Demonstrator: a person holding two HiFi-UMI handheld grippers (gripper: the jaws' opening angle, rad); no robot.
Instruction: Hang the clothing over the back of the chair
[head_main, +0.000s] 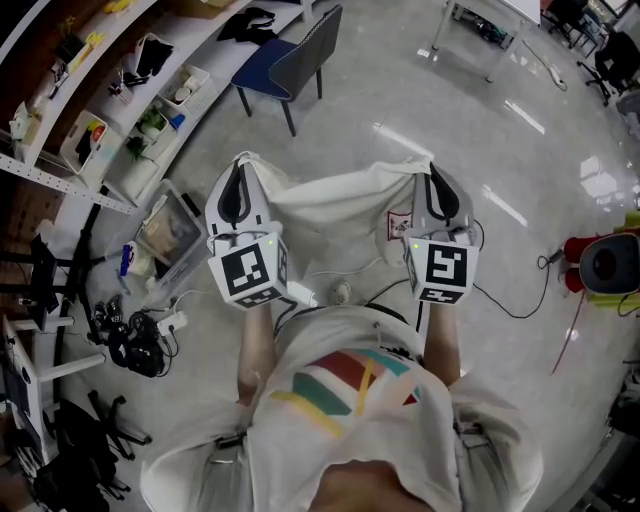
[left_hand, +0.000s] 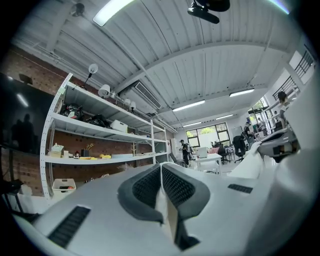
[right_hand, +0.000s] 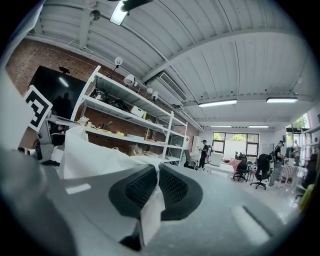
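Observation:
A white garment (head_main: 330, 205) hangs stretched between my two grippers in the head view, held up off the floor. My left gripper (head_main: 241, 172) is shut on its left top corner, and the cloth shows pinched between the dark pads (left_hand: 161, 192). My right gripper (head_main: 430, 177) is shut on the right top corner, a strip of white cloth (right_hand: 150, 210) squeezed between its pads. Both grippers point level. The chair (head_main: 290, 62), dark blue seat with a grey back, stands ahead on the floor, well beyond the garment.
White shelving (head_main: 110, 100) with bins and small items runs along the left. Cables and dark gear (head_main: 130, 340) lie on the floor at lower left. A table (head_main: 490, 25) stands at the far right, and a red and grey device (head_main: 605, 262) sits at the right edge.

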